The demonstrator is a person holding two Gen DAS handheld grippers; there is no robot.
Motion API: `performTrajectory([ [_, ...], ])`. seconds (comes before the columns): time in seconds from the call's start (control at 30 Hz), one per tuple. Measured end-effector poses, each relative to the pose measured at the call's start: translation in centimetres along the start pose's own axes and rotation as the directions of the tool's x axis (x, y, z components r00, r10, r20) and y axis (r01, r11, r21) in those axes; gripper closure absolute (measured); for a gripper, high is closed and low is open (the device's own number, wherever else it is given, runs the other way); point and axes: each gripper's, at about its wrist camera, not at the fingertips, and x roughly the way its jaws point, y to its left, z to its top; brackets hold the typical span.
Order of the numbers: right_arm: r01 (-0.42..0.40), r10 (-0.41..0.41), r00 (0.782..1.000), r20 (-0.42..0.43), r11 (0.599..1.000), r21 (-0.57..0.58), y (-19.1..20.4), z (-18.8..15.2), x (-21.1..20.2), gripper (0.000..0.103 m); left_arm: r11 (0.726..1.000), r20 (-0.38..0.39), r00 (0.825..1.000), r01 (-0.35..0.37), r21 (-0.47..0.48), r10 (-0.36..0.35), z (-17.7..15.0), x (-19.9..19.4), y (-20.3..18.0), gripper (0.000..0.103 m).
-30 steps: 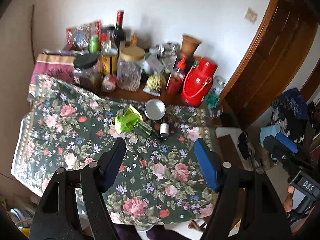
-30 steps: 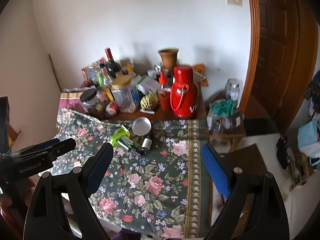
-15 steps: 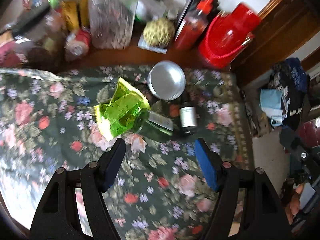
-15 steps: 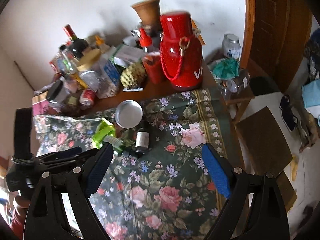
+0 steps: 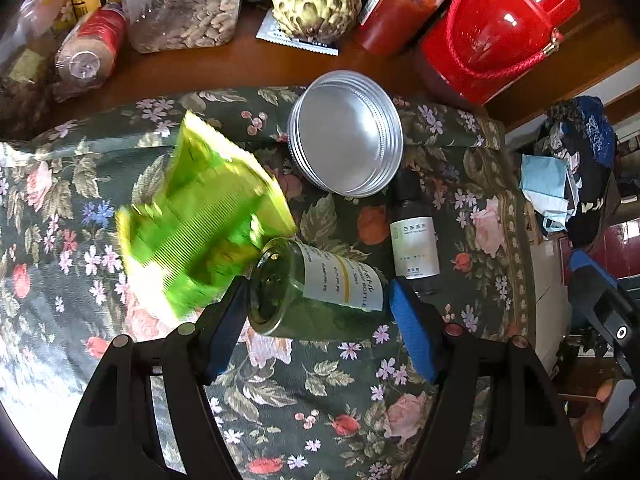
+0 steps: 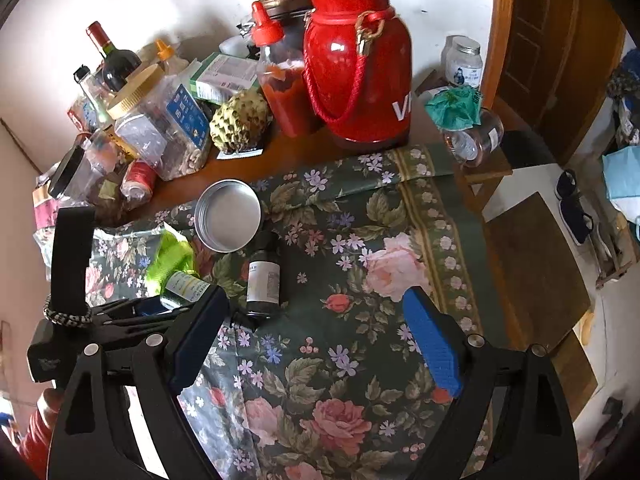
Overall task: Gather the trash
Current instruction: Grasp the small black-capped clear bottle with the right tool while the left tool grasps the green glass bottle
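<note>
The left claw (image 5: 316, 312) is held open around a green bottle (image 5: 312, 292) lying beside a wrapper (image 5: 200, 220) near the bench's back edge; the right claw (image 6: 316, 328) is held open above the cloth (image 6: 360, 240)

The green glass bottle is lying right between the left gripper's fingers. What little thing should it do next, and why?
Probably squeeze shut. The green glass bottle lies on its side on the flowered tablecloth, and the left gripper is open with one finger at each side of it, so nothing holds it yet. Closing gently should grip it without bumping the crinkly green wrapper beside its base.
</note>
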Motion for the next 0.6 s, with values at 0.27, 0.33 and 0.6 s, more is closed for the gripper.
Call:
performTrajectory([
  [0.27,-0.033,0.03,0.998,-0.049,0.998,-0.049,1.3,0.5,2.4,0.015,0.999,0.089,0.996,-0.014,0.036,0.01,-0.2,-1.8,0.1,0.039],
  [0.33,-0.042,0.039,0.998,-0.058,0.998,-0.054,1.7,0.7,3.1,0.015,0.998,0.126,0.991,-0.048,0.032,0.044,-0.6,-3.1,0.6,0.039],
  [0.6,-0.037,0.026,0.99,-0.141,0.996,-0.075,3.5,0.7,8.5,0.023,0.988,0.229,0.961,-0.143,-0.059,0.153,-1.2,-8.6,5.0,0.039],
])
